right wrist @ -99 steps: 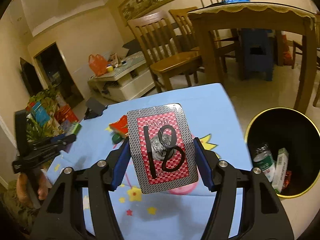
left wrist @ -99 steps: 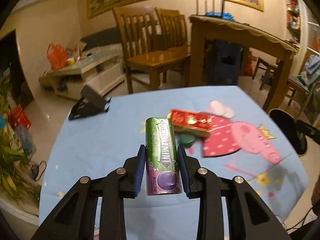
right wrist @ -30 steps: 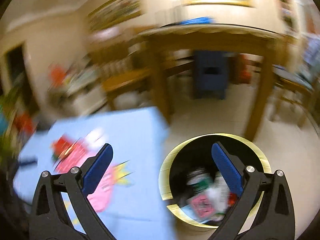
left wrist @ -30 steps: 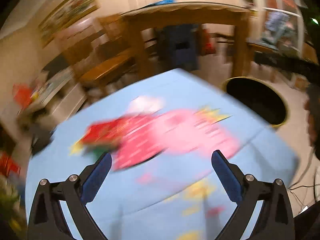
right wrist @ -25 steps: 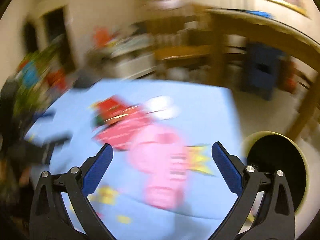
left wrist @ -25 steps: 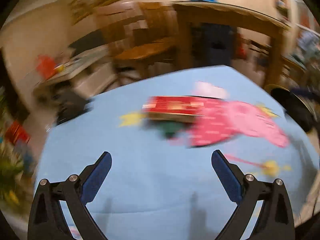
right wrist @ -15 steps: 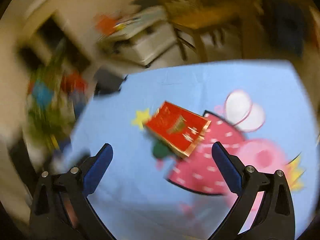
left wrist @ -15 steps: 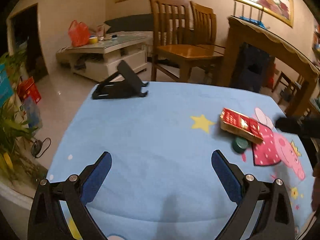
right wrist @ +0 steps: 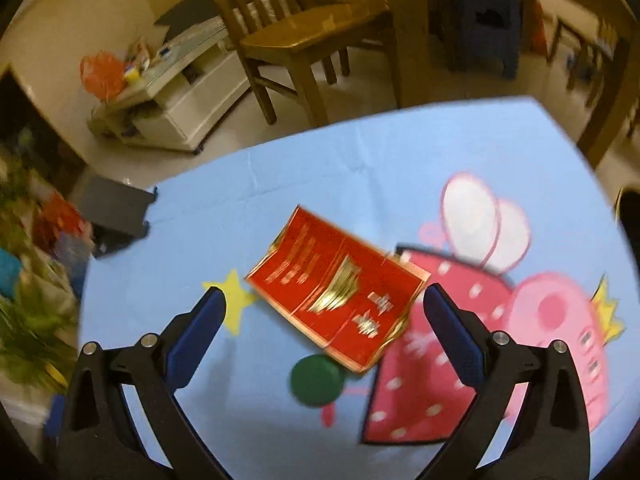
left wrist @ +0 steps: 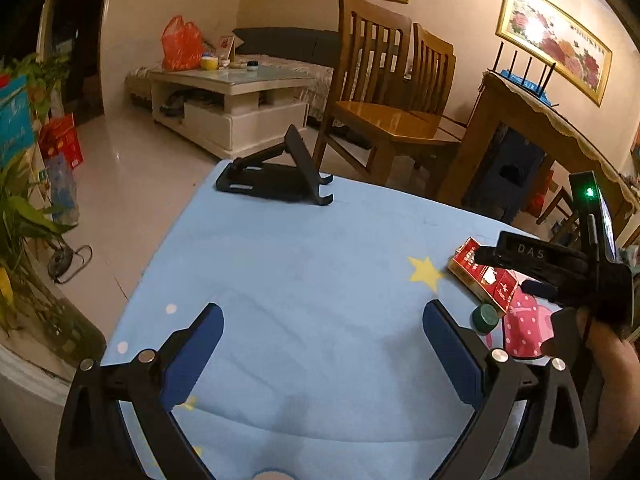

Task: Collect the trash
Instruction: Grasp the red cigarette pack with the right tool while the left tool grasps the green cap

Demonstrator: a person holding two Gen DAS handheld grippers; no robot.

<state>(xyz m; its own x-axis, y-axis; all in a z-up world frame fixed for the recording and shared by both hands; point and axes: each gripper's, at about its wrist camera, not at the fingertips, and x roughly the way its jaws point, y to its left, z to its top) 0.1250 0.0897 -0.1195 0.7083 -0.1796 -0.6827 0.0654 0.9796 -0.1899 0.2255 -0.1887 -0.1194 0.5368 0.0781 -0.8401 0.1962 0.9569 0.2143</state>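
Observation:
A flat red and gold cigarette pack (right wrist: pixel 338 296) lies on the light blue cartoon tablecloth (right wrist: pixel 360 168), with a dark green bottle cap (right wrist: pixel 317 380) just in front of it. My right gripper (right wrist: pixel 324 320) hovers open over the pack, its blue pads on either side. In the left wrist view the same pack (left wrist: pixel 484 276) and cap (left wrist: pixel 485 318) lie at the right, where the right gripper's black body (left wrist: pixel 560 268) reaches over them, held by a hand (left wrist: pixel 612 380). My left gripper (left wrist: pixel 323 344) stands open and empty above bare cloth.
A black folding phone stand (left wrist: pixel 276 178) sits at the table's far left edge. Wooden chairs (left wrist: pixel 384 96), a wooden table (left wrist: pixel 540 136) and a white coffee table (left wrist: pixel 232 96) stand beyond. The dark bin rim (right wrist: pixel 630 216) shows at the right edge.
Both grippers earlier held trash, a green gum tube and a checkered pack; both are now open and empty. The right one swung from the bin back over the red pack.

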